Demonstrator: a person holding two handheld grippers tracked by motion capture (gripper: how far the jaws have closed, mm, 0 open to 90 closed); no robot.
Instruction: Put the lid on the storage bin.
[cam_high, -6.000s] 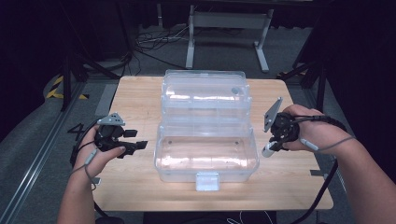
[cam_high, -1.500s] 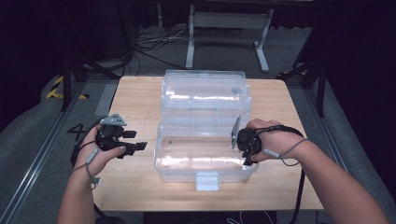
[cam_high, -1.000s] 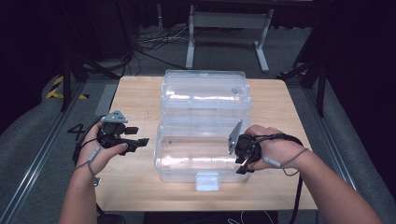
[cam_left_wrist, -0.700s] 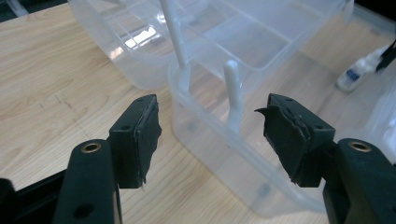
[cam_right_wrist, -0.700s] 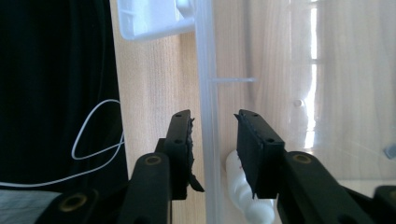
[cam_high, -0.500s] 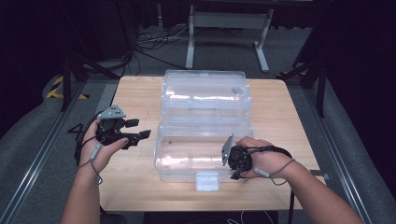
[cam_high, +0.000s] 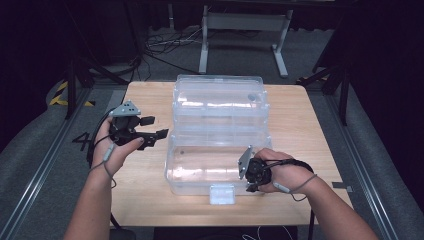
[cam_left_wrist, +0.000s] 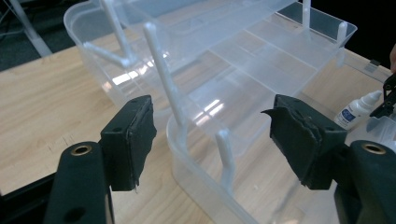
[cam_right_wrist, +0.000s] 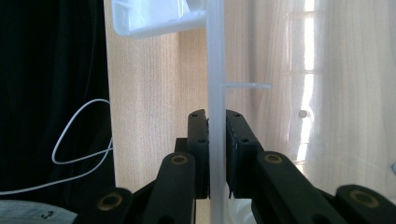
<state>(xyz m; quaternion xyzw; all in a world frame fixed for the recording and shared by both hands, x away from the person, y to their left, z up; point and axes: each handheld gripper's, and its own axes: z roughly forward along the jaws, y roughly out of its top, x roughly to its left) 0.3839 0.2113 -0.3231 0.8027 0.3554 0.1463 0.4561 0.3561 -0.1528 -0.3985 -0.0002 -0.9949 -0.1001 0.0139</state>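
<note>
A clear plastic storage box (cam_high: 215, 107) stands open in tiers on the wooden table (cam_high: 145, 100). My right gripper (cam_high: 248, 176) is at the front right of the lowest bin. Its jaws have just been closing and are now shut on the bin's thin clear wall (cam_right_wrist: 215, 70); the right gripper (cam_right_wrist: 216, 117) has its pads pressed on both faces. My left gripper (cam_high: 154, 127) hovers left of the box, jaws just opened wider, nothing between them. In the left gripper view the left gripper (cam_left_wrist: 212, 135) faces the bin's rim and the white tray arms (cam_left_wrist: 161, 70).
A white latch (cam_high: 222, 194) sits on the box's front, also the latch (cam_right_wrist: 154, 18) in the right gripper view. A small white dropper bottle (cam_left_wrist: 357, 109) lies near the right hand. White cable (cam_right_wrist: 79, 140) hangs off the table edge. Bare wood surrounds the box.
The right hand slid along the box's front toward the latch, sank, and its jaws shut on the bin wall. The left hand rose a little beside the box.
</note>
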